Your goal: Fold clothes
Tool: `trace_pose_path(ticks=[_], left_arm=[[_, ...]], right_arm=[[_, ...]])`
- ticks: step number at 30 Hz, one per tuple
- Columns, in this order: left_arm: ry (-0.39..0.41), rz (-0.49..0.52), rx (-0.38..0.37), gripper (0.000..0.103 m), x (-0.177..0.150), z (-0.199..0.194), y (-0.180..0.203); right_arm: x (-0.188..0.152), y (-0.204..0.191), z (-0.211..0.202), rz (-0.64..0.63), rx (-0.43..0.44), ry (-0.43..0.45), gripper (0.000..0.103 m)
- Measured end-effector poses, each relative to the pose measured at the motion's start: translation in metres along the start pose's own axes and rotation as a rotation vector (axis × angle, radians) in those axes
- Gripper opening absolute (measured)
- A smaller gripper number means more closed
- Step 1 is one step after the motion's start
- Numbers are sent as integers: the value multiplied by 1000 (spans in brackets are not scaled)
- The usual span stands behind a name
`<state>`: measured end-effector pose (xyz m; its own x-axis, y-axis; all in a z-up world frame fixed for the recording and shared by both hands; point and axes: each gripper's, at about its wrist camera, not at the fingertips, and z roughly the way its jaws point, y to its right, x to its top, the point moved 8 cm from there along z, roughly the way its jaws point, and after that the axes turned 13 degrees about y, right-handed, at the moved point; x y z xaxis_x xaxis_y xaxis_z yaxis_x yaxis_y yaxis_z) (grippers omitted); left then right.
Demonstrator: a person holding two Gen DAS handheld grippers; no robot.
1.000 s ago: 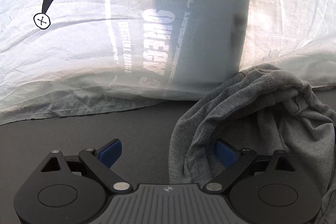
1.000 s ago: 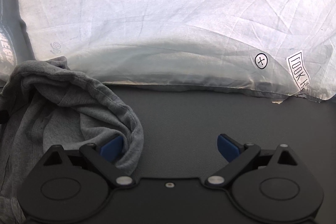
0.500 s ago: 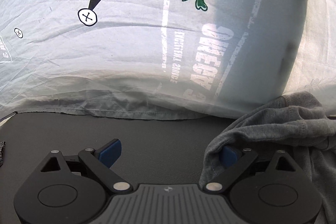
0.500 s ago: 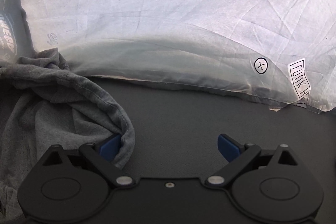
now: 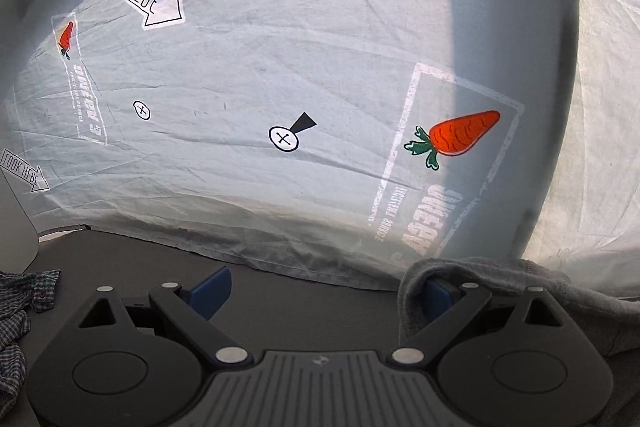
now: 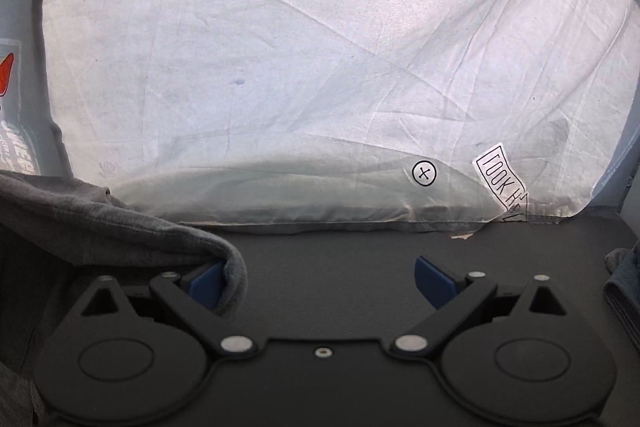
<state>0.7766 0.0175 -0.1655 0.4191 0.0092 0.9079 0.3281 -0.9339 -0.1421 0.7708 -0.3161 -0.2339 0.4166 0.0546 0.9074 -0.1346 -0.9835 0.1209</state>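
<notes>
A: What is the left gripper [image 5: 326, 291] doing?

B: It is standing wide open. The grey garment [image 5: 500, 287] is draping over its right finger, at about 3 o'clock in the left wrist view, but nothing is being pinched. The left finger [image 5: 210, 291] is hanging bare over the dark tabletop [image 5: 312, 303].

A: And the right gripper [image 6: 320, 283]?

B: It is mirroring that: jaws spread wide, with a rolled edge of the same grey garment [image 6: 132, 239] hooking round its left finger at 9 o'clock. Its right finger [image 6: 434, 281] is touching nothing.

A: What has been changing over the last second?

B: The cloth has been drawing out. A second ago it was bunching in a heap between the two tools; now it is stretching into a flatter band, and both views are sliding outward along the white printed sheet [image 5: 280, 87] at 12 o'clock. I judge the person is spreading the garment before any fold.

A: Anything else nearby?

B: A checked garment [image 5: 20, 307] is lying at 9 o'clock in the left view, and blue folded cloth [image 6: 624, 287] at 3 o'clock in the right.
</notes>
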Motion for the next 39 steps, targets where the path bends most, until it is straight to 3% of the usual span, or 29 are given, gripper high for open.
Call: trace_pose_path(ticks=[9, 19, 28, 39], left_arm=[[44, -41, -18, 96, 19, -78, -23], [16, -3, -42, 96, -6, -157, -57], [-83, -6, -68, 96, -60, -200, -73], [-200, 70, -90, 95, -136, -206, -73]], right_arm=[[20, 24, -84, -13, -30, 128, 100], [3, 38, -176, -89, -28, 203, 101], [-38, 48, -216, -69, -27, 156, 101], [-90, 36, -226, -130, -28, 67, 101]])
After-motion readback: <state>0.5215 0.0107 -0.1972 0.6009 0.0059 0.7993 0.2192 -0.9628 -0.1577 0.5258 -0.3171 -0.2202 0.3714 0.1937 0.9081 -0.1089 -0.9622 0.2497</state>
